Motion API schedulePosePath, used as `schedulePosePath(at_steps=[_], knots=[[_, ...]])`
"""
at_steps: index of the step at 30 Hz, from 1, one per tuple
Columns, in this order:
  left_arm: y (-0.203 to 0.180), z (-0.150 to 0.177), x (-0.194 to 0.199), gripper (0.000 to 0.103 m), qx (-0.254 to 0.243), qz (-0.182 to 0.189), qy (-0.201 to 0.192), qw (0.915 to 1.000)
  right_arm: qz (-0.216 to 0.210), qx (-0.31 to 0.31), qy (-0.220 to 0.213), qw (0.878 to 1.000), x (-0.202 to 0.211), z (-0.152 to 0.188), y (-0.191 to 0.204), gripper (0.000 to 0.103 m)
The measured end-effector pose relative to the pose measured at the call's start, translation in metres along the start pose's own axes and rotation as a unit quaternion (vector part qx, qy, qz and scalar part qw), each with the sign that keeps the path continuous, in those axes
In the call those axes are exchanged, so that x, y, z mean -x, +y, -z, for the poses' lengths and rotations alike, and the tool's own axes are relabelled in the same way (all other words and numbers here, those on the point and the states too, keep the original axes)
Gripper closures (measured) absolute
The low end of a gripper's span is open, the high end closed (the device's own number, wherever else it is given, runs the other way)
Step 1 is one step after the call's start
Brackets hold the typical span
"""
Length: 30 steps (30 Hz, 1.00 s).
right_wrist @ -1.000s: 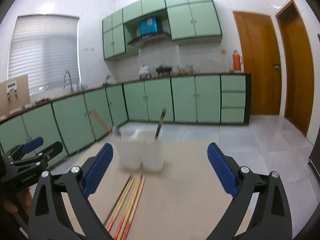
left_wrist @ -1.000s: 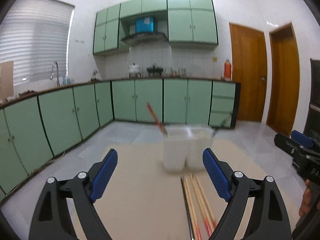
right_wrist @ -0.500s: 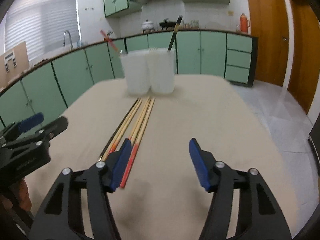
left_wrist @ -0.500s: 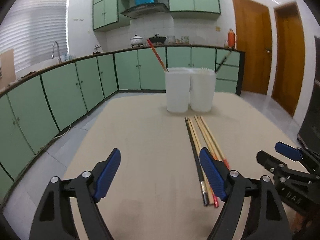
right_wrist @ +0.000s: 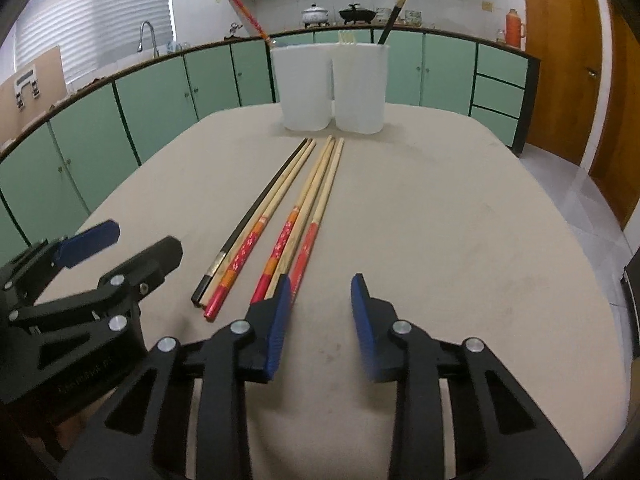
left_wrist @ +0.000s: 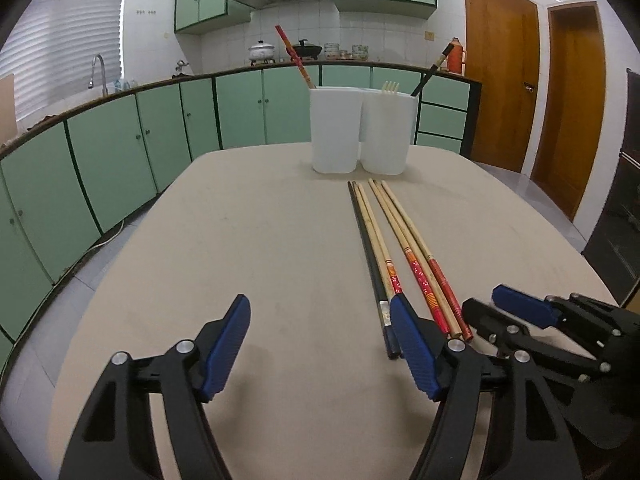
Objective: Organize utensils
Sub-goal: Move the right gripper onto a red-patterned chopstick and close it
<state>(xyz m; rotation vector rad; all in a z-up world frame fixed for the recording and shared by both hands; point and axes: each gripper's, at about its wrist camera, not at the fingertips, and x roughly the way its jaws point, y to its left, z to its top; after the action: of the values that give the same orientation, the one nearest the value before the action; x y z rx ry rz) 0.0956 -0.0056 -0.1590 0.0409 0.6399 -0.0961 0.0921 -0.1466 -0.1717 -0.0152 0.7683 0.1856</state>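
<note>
Two wrist views over the worktop (left_wrist: 256, 216), with the twin white holders (right_wrist: 332, 88) taken as the landmark for all positions.

Five chopsticks (right_wrist: 304, 208) lay loose on the worktop in front of the holders, their thin tips just short of the holders' bases and their painted ends toward me: a black one and a red-ended one as a touching pair, then three more packed side by side. One red chopstick and one black chopstick already stood in the holders, with a pale fork showing at the rim.

My right claw (right_wrist: 320, 312) hovered at the chopsticks' painted ends, on the side away from the holders; its jaws were closing with nothing between them, the left pad (right_wrist: 278, 316) sitting just beside the outermost red end. My left claw (left_wrist: 320, 344) was wider, also closing on nothing, its right pad (left_wrist: 412, 344) overlapping the black chopstick's butt in its own view.

Risks as I judged them:
- The right claw was shutting beside the bundle, not around a stick, so it could close on nothing or nudge the outer stick sideways.
- The sticks touched one another; a pinch could lift two at once or roll the neighbours apart.
- Round, thin shafts might pivot in the pads and miss a holder's mouth.
- Both claws crowded the same ends and could collide.
</note>
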Motion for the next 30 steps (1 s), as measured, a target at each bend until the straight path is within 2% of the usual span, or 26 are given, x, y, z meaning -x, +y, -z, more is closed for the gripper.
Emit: schedulePosePath(at_steps=[11,16,20,21,24,30], knots=[[0.005,-0.001,-0.004,0.033,0.018,0.0,0.011,0.9998,-0.009,0.011,0.013,1.0,-0.004,-0.004,0.001,0.075],[0.005,-0.001,-0.003,0.033,0.016,-0.002,0.01,0.9998,0.003,0.015,0.018,1.0,-0.006,-0.005,-0.001,0.083],[0.004,-0.001,-0.004,0.032,0.016,-0.006,0.01,0.9998,0.011,-0.015,0.012,1.0,-0.003,-0.005,-0.021,0.083],[0.004,-0.002,-0.004,0.032,0.016,-0.008,0.009,0.9998,0.01,-0.024,0.009,1.0,-0.002,-0.005,-0.026,0.079],[0.005,-0.002,-0.003,0.032,0.021,-0.013,0.006,0.9997,-0.005,-0.044,-0.004,0.999,0.005,-0.001,-0.037,0.079],[0.007,-0.002,-0.003,0.032,0.025,-0.017,0.005,0.9995,-0.017,-0.035,-0.001,0.999,0.005,0.004,-0.033,0.079]])
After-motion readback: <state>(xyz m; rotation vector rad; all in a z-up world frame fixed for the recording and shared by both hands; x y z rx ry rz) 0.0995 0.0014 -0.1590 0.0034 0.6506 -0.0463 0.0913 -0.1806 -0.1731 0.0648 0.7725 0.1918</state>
